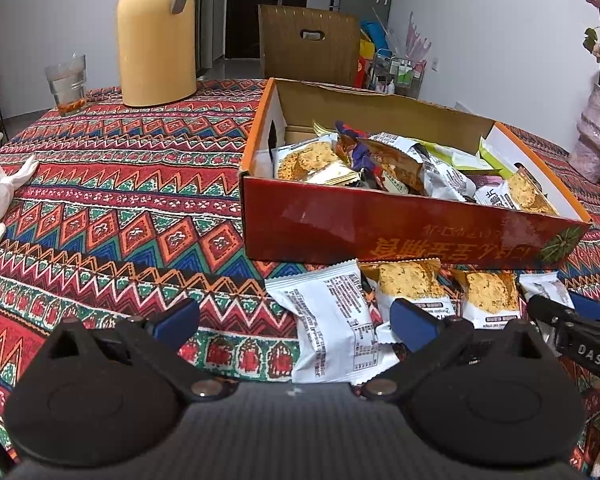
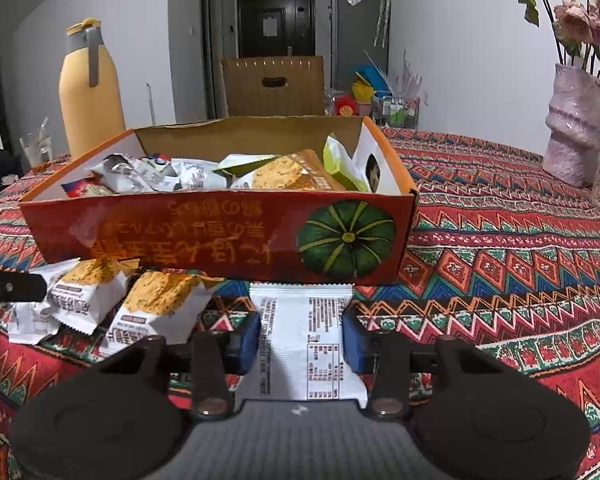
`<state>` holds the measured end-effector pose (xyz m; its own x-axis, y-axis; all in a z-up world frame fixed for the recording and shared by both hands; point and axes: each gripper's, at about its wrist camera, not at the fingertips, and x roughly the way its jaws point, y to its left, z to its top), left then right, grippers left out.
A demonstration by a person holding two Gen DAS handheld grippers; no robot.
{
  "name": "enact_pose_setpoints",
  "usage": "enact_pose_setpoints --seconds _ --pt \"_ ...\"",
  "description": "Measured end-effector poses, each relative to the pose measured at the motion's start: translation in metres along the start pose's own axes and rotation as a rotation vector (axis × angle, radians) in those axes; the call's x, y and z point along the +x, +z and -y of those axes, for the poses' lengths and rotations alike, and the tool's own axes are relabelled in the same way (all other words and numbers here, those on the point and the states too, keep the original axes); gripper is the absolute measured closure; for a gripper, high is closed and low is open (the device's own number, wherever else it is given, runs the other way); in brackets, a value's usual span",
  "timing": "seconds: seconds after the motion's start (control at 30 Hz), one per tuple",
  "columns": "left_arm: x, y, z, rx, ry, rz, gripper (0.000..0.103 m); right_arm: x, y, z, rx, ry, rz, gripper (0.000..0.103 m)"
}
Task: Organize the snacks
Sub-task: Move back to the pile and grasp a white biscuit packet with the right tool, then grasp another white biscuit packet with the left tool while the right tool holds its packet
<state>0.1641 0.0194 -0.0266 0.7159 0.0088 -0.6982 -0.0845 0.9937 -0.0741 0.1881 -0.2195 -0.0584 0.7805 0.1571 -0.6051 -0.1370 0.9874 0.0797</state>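
Note:
An open orange-red cardboard box (image 1: 380,228) (image 2: 220,236) with a pumpkin picture holds several snack packets. More packets lie on the patterned tablecloth in front of it. My left gripper (image 1: 296,322) is open wide, low over the cloth, and a white packet (image 1: 332,320), printed side up, lies between its blue pads without touching them. To its right lie two oat-crisp packets (image 1: 412,284). My right gripper (image 2: 300,340) has its blue pads pressed on both sides of another white packet (image 2: 304,328) lying just in front of the box. The right gripper's tip (image 1: 572,328) also shows at the left wrist view's right edge.
A tall yellow thermos (image 1: 156,40) and a glass (image 1: 66,84) stand at the back left of the table. A pale vase with flowers (image 2: 572,120) stands at the back right. A white cloth (image 1: 0,188) lies at the left edge. A brown cardboard box (image 1: 308,44) stands beyond the table.

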Motion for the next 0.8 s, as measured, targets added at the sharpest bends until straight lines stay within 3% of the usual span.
enact_pose_setpoints --seconds 0.23,0.8 --pt "0.004 0.000 -0.005 -0.037 0.025 -0.005 0.000 -0.022 -0.003 0.007 0.042 -0.027 0.130 0.063" --pt "0.028 0.013 0.018 -0.014 0.115 -0.112 0.000 -0.033 -0.006 0.012 0.054 -0.004 0.181 0.063"
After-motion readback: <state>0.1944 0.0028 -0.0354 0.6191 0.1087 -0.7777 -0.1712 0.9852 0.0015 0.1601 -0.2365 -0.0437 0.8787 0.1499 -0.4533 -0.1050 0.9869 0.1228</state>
